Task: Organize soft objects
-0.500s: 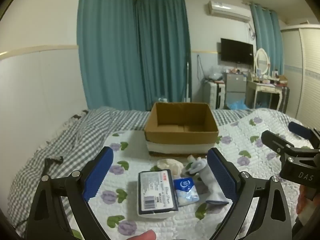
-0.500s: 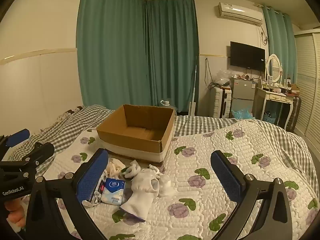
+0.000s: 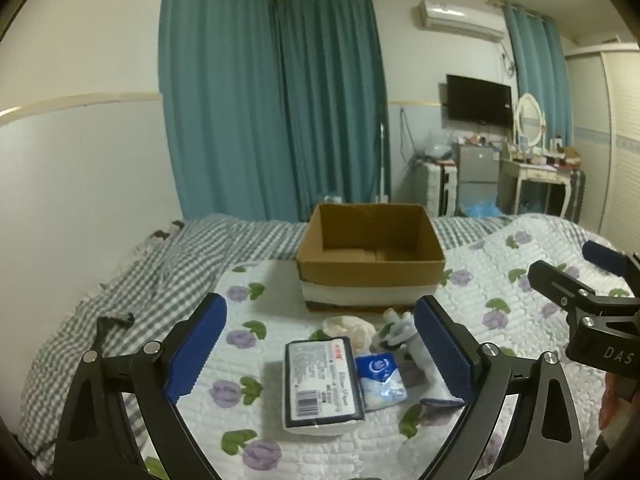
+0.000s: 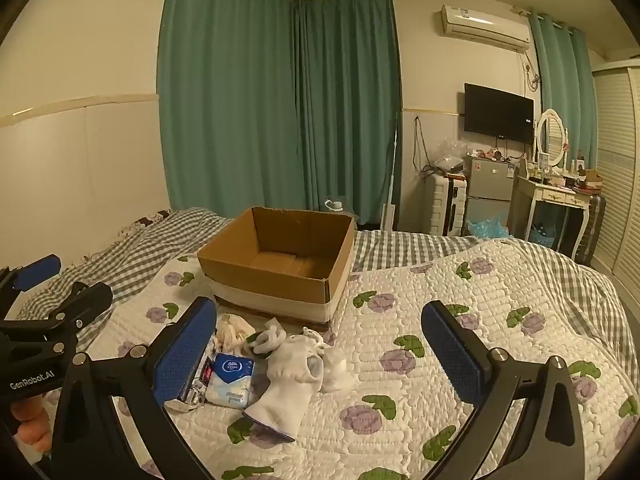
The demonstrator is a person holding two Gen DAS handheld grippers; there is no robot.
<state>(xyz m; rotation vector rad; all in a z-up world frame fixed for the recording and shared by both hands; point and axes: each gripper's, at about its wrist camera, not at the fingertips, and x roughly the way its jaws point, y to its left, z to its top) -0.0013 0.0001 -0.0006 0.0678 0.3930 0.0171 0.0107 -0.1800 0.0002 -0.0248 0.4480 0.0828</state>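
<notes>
You are working over a bed covered by a white quilted bedspread printed with purple flowers and green leaves [image 3: 500, 280], in a bedroom hung with teal curtains [image 4: 280, 100]. Your left gripper [image 3: 320, 346] has its blue-padded jaws spread wide with nothing between them; your right gripper [image 4: 320, 346] is spread just as wide and equally empty. Closest below the left gripper, between its fingers, lies a flat white tissue pack with a dark printed label and barcode [image 3: 320, 384]. Touching that pack on the side toward the right finger is a small blue-and-white pocket tissue packet [image 3: 380, 376], and beyond it, partly hidden by that finger, a white sock with a dark cuff [image 3: 434, 384]. From the right gripper the same sock [image 4: 288, 384] lies between the fingers, nearer the left one, with a small crumpled white piece of fabric [image 4: 334, 366] just beside it. A little farther ahead of both grippers sit a cream crumpled cloth [image 3: 348, 326] and a white-and-green rolled sock [image 4: 266, 340], near the box front. Beyond them stands an open brown cardboard box with a white band around its base [image 3: 370, 268], apparently empty. A grey-and-white checked blanket [image 3: 140, 280] spreads off to the left.
</notes>
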